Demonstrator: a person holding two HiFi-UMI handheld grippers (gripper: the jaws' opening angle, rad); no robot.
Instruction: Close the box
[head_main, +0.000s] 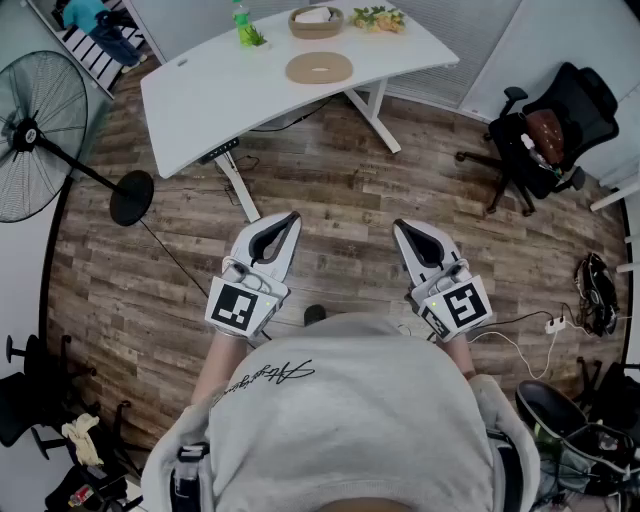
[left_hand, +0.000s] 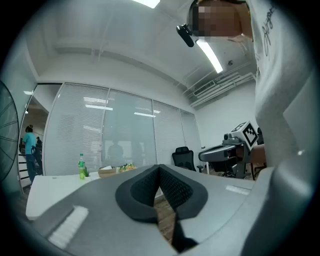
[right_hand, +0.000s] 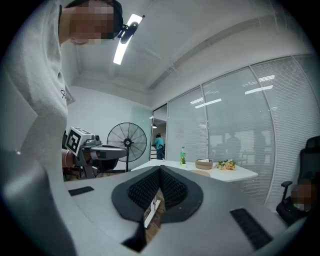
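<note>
1. The task does not look started. The left gripper (head_main: 292, 216) and the right gripper (head_main: 401, 225) sit low in the centre of the head view; each has its jaws pressed together with nothing between them; both point level over the wooden floor (head_main: 330, 190), well apart from the table.
2. The likely box is the round tan container (head_main: 316, 22) at the top centre of the frame, on the white table (head_main: 200, 90). The flat round disc (head_main: 319, 68) just below it in the picture looks like its lid and lies apart from it; this is a judgement, not a certainty.
3. The next move calls for approaching the table, parting one pair of jaws, and taking the disc by its edge to set it over the container.
4. Some things are hard to make out: whether the disc truly is a lid; what the pale thing inside the container is. In both gripper views the things on the table are too small to read.
</note>
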